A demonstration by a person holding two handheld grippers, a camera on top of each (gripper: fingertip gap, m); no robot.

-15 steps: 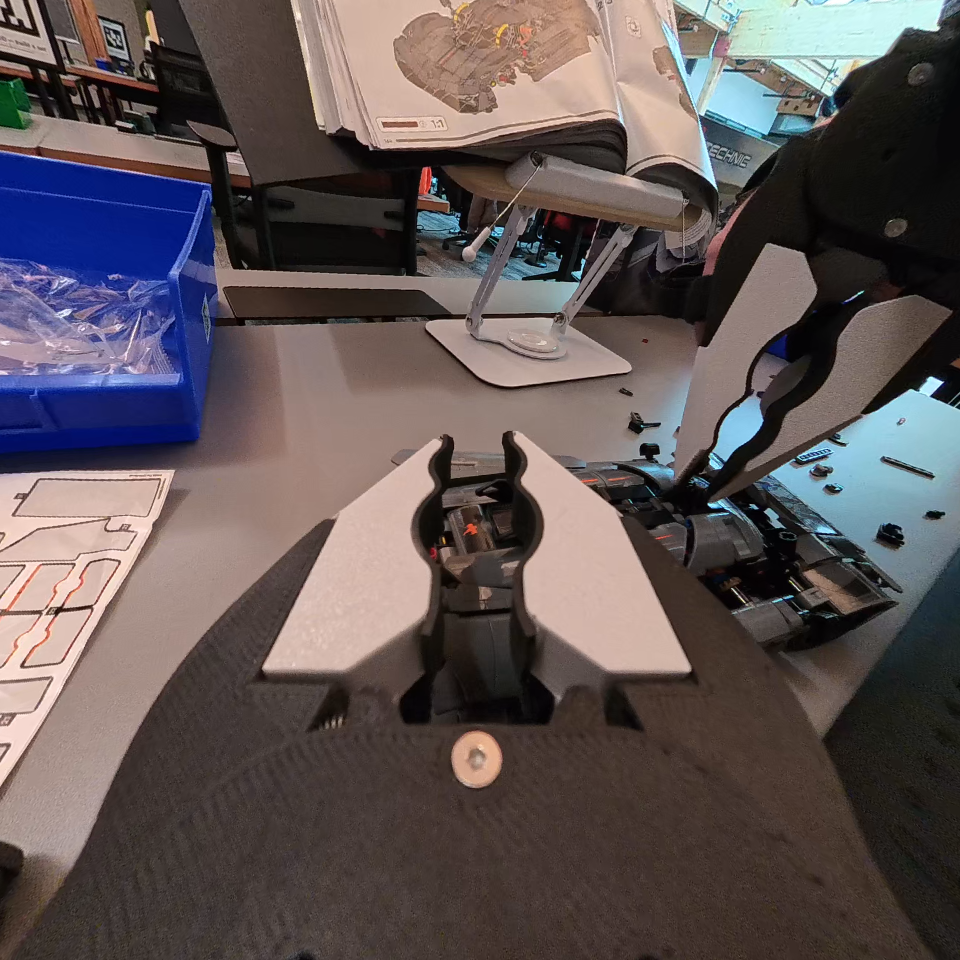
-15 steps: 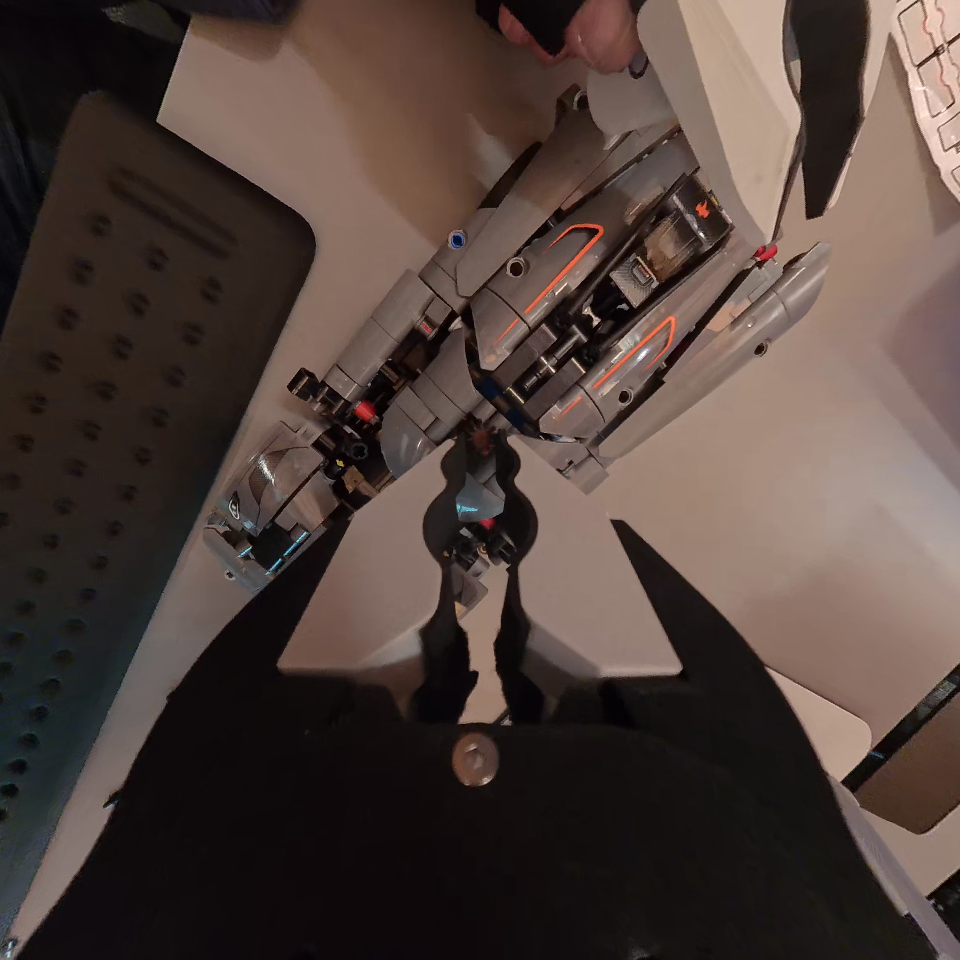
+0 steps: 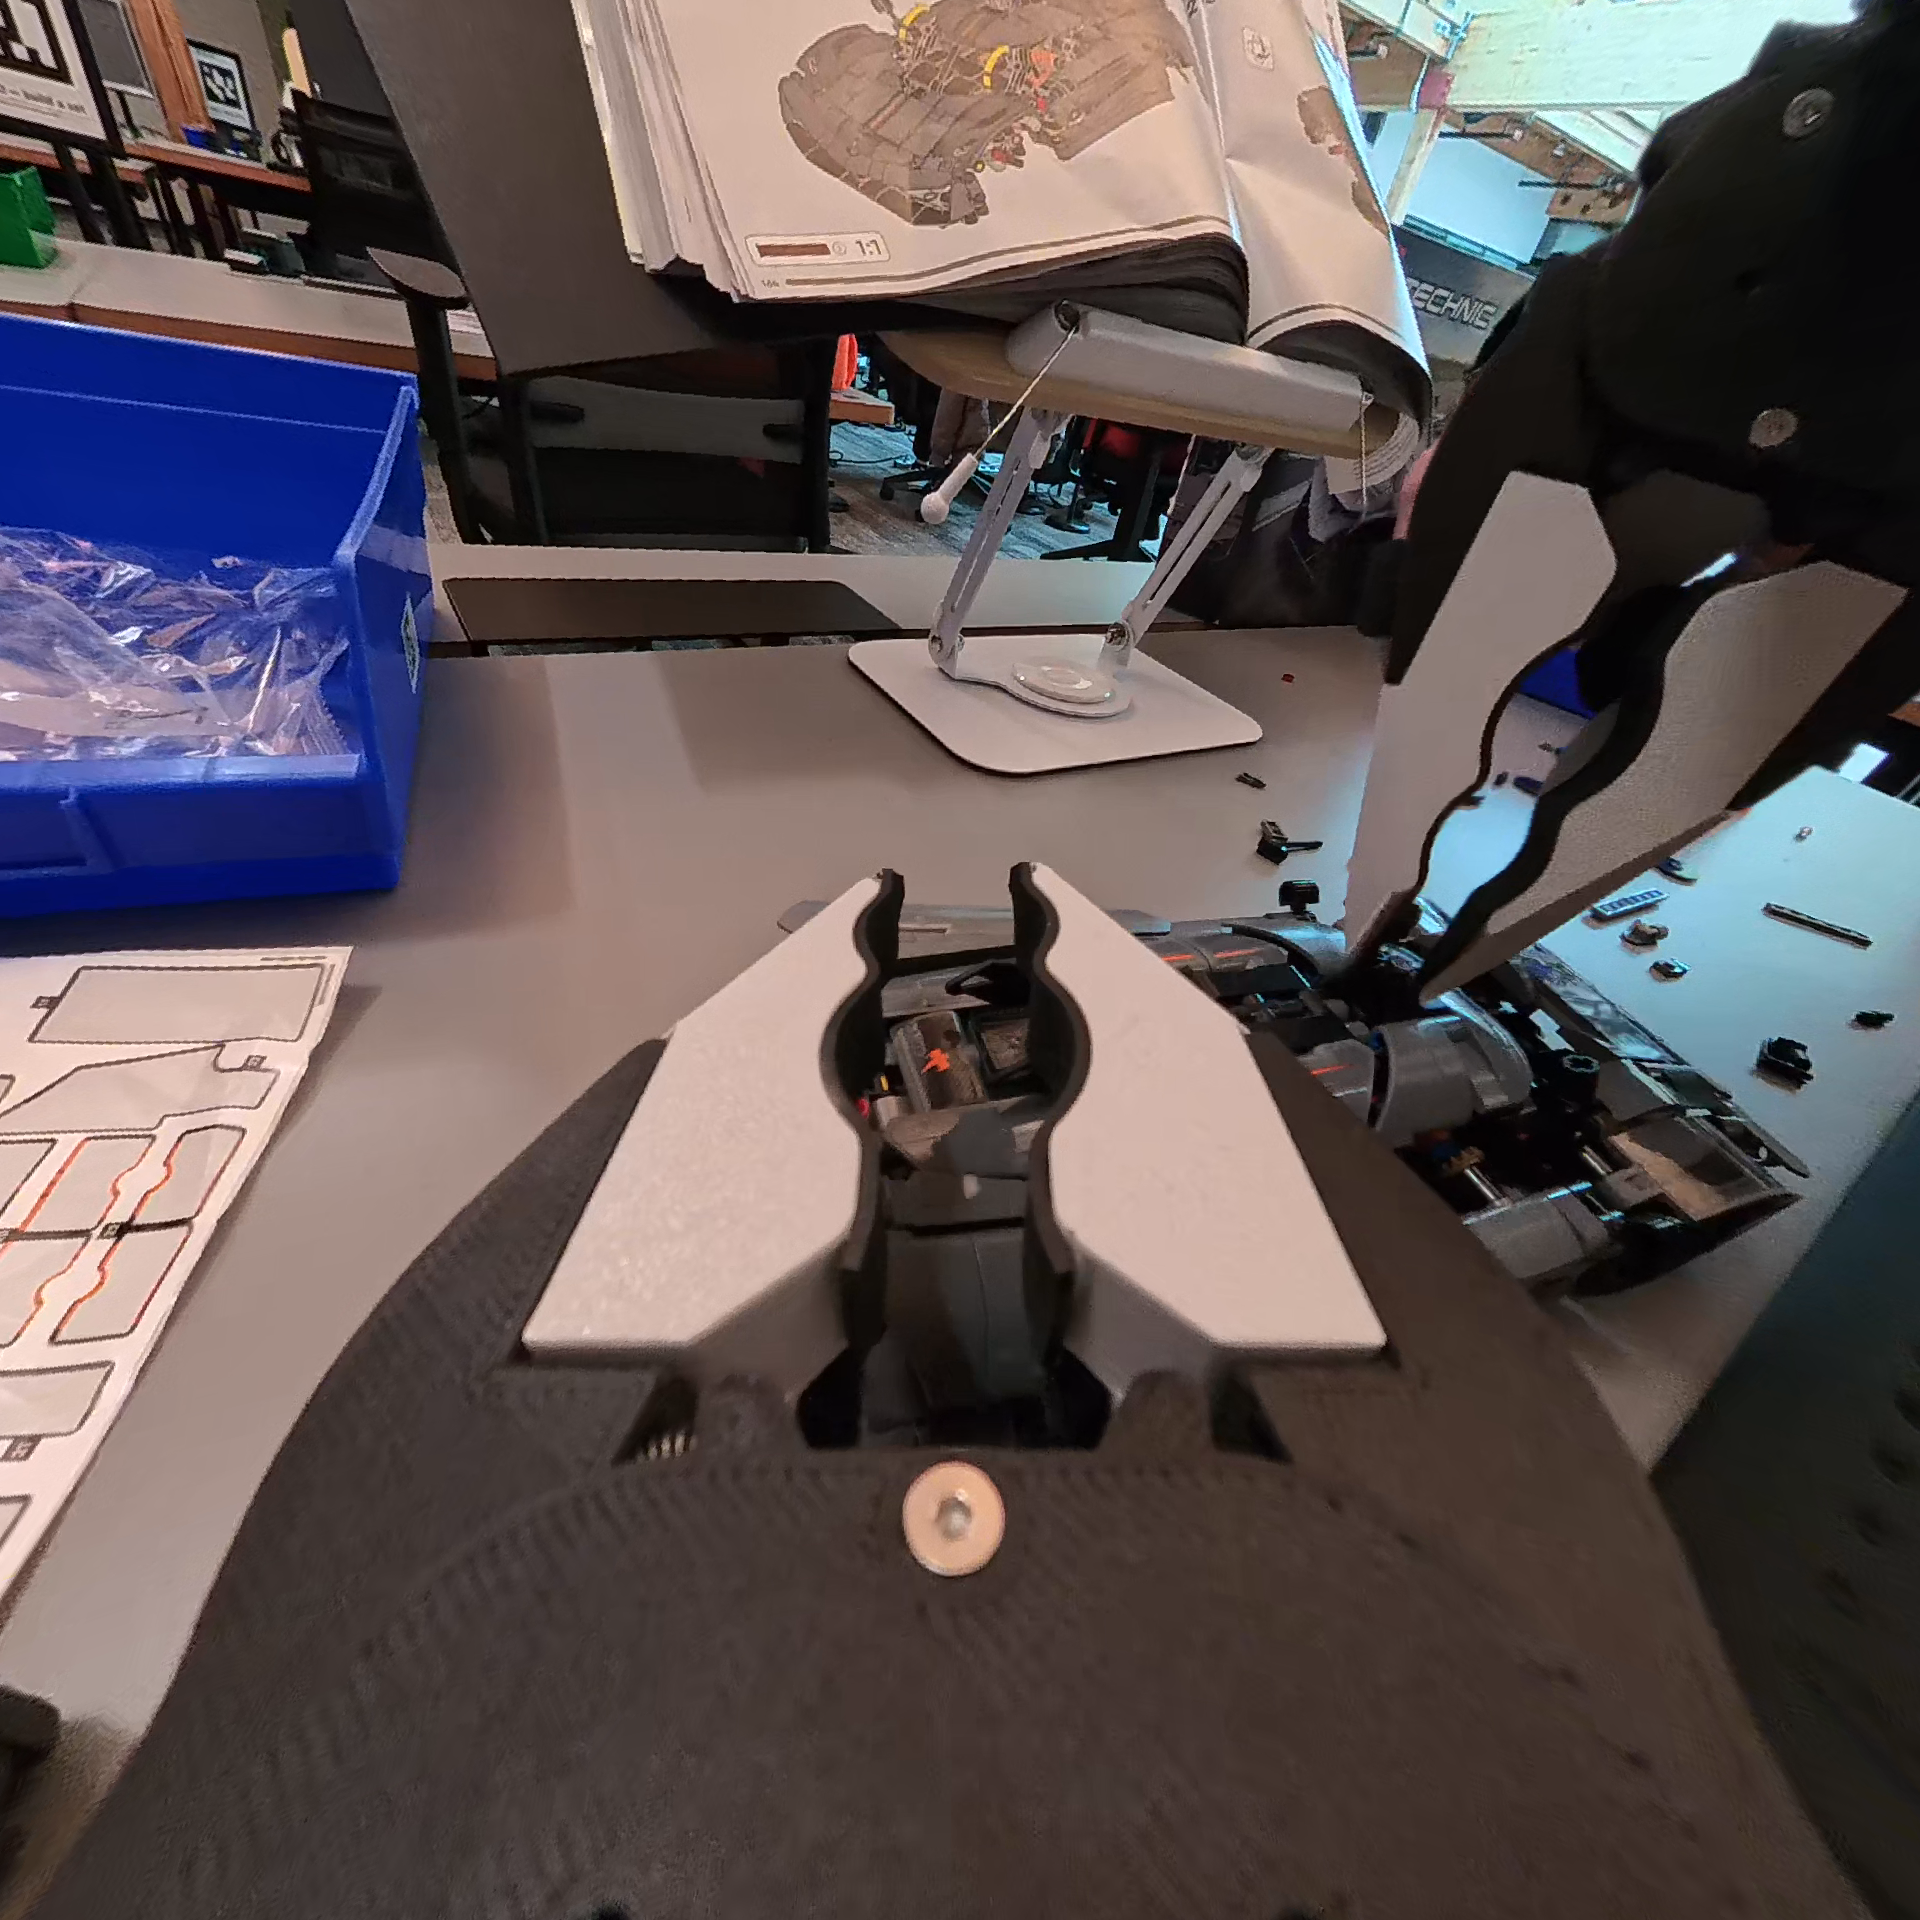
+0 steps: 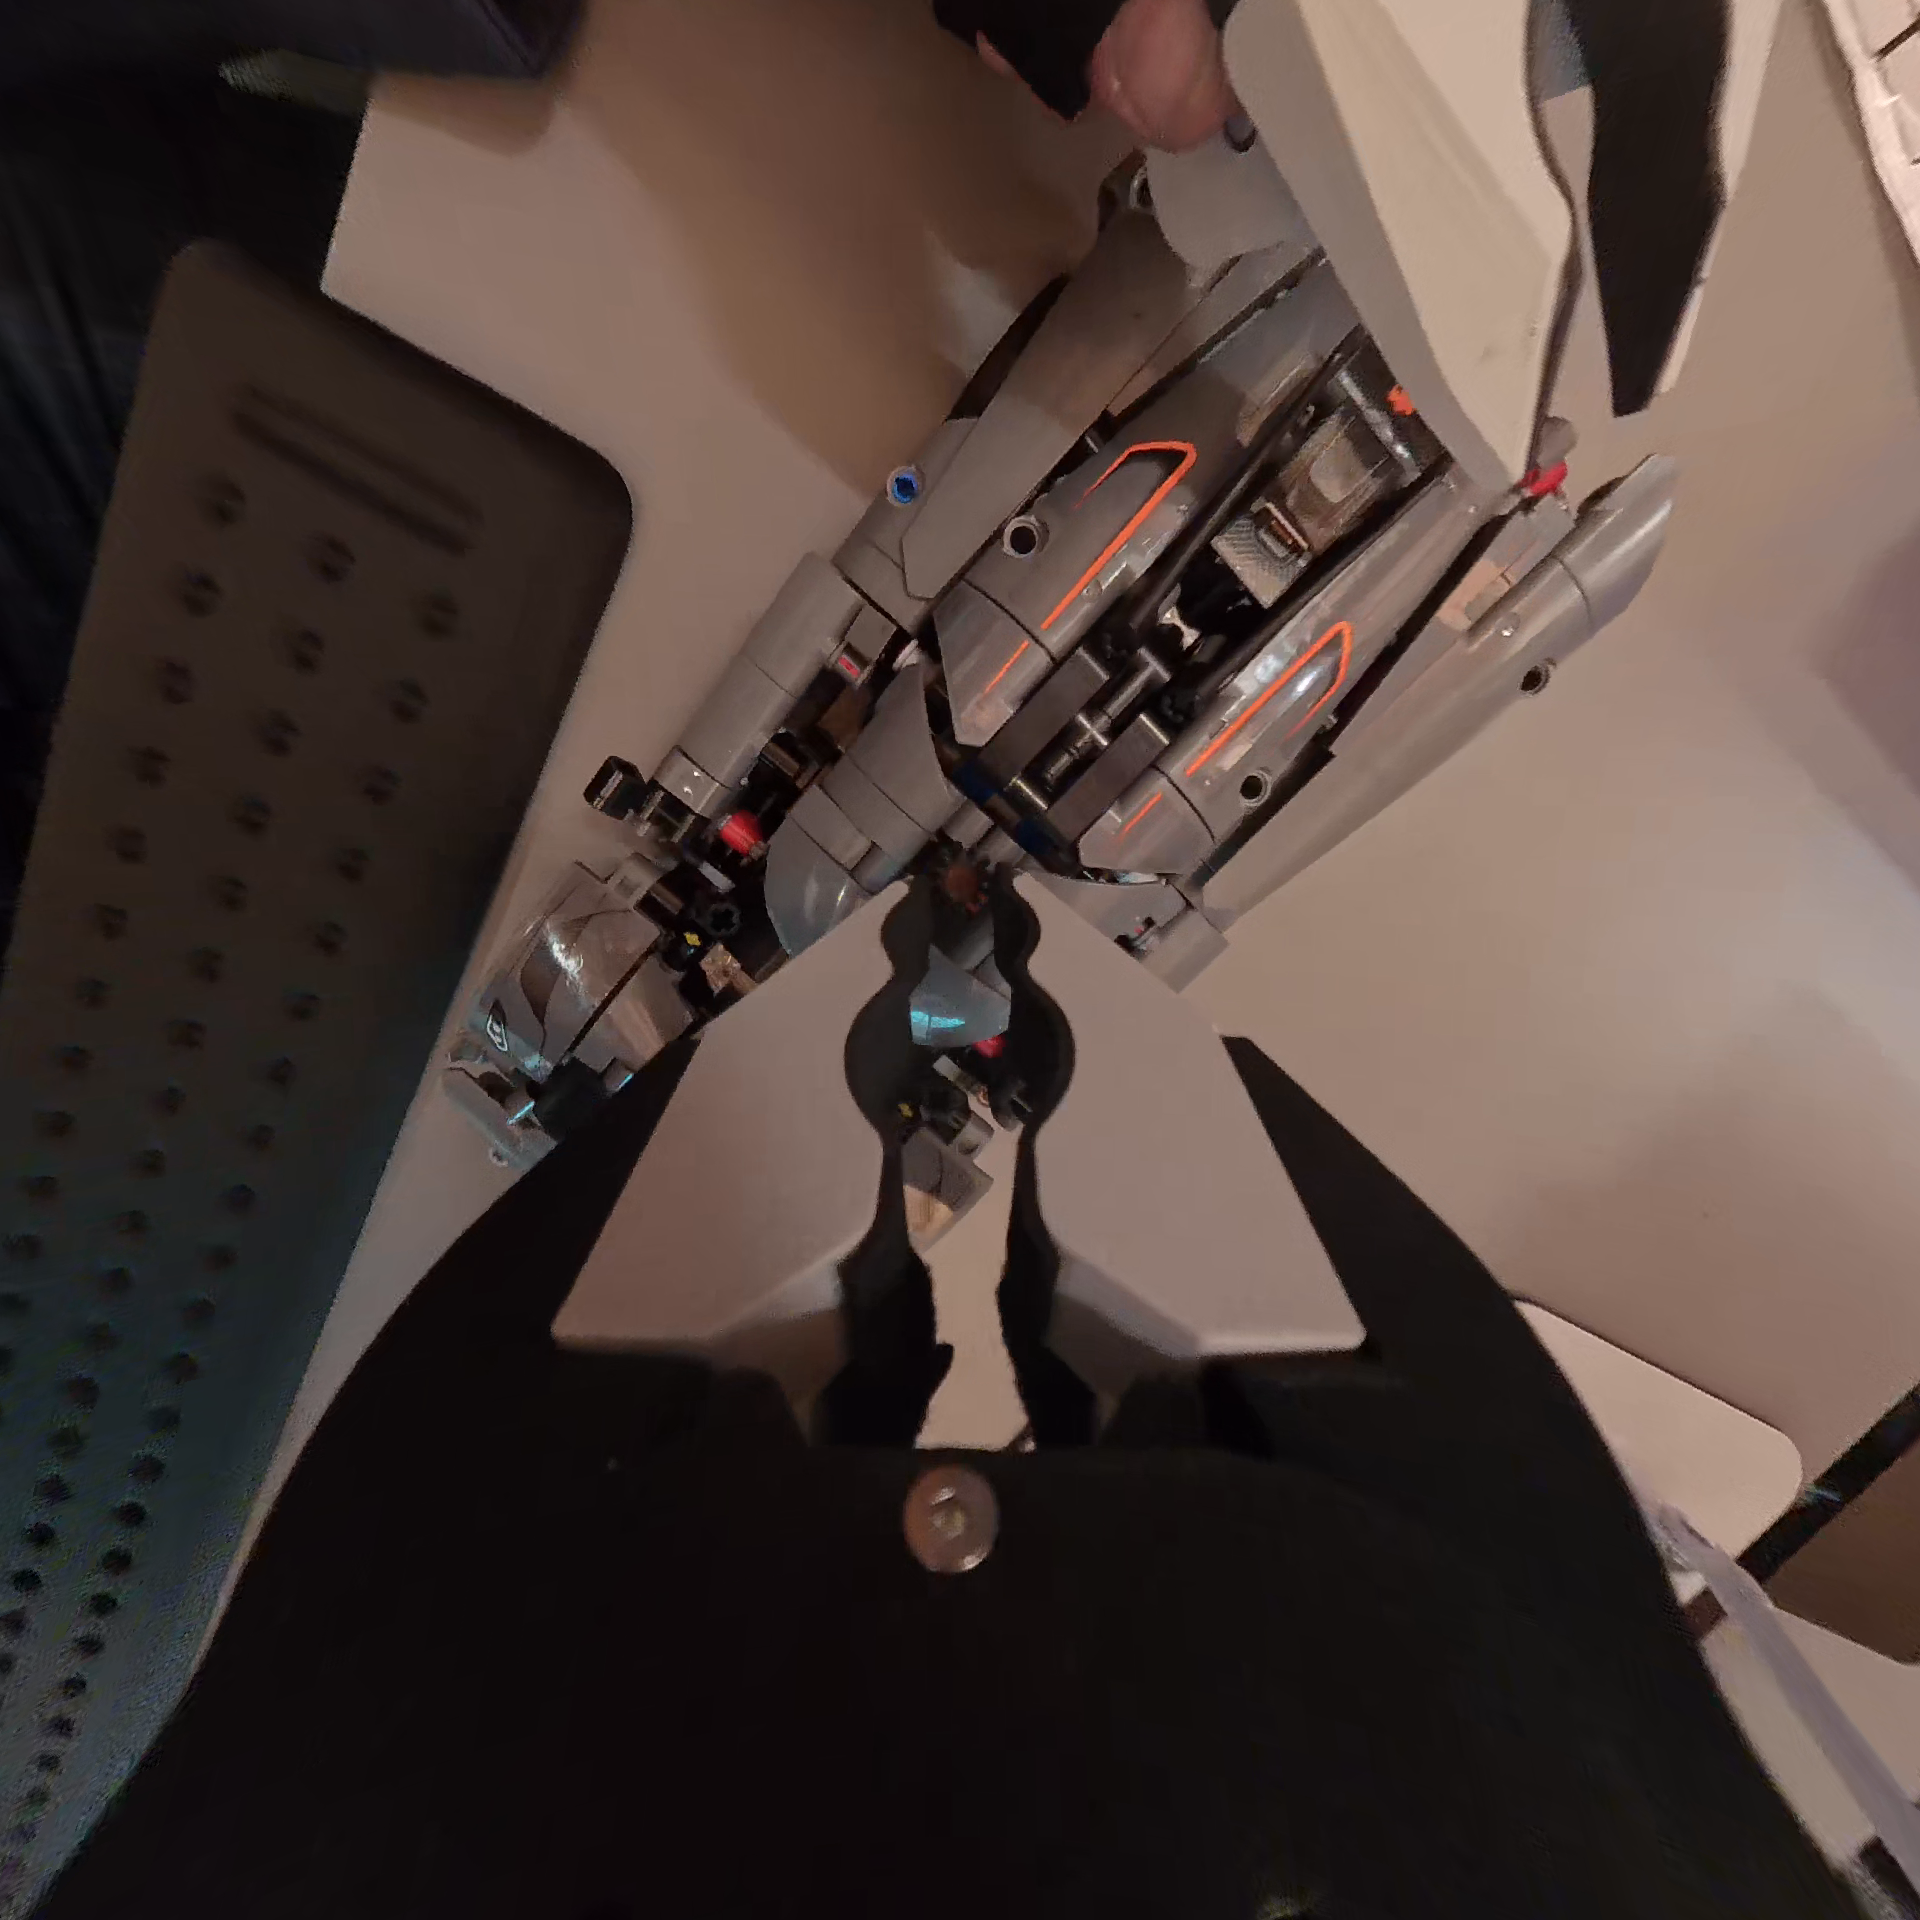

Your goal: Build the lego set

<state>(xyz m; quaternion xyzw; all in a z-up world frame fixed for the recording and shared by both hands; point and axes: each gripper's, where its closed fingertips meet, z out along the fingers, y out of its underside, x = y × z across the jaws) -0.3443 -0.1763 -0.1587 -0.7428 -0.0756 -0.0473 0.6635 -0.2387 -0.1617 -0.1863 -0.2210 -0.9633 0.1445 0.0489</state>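
Grey lego model (image 4: 1091, 665) with orange trim lines lies flat on the grey counter (image 3: 644, 790), near its front edge.

Left gripper (image 3: 954, 883): fingers set narrow, with a gap between the tips, straddling one end of the model. Model parts show through the gap; whether the pads press on them, cannot tell.

Right gripper (image 4: 961, 894): fingers close together, tips down at the model's mid-body, over a small dark toothed piece (image 4: 961, 883). A real pinch or just touching, cannot tell. In the left wrist view this gripper stands ahead and right of the left fingers, tips on the model.

Left of the left fingers: sticker sheet (image 3: 114, 1174); beyond it, blue bin (image 3: 208, 727) holding clear plastic bags. Straight ahead: instruction book (image 3: 935, 145) open on a white stand (image 3: 1049, 707). Small loose dark parts (image 3: 1782, 1060) scattered on the counter right of the model.
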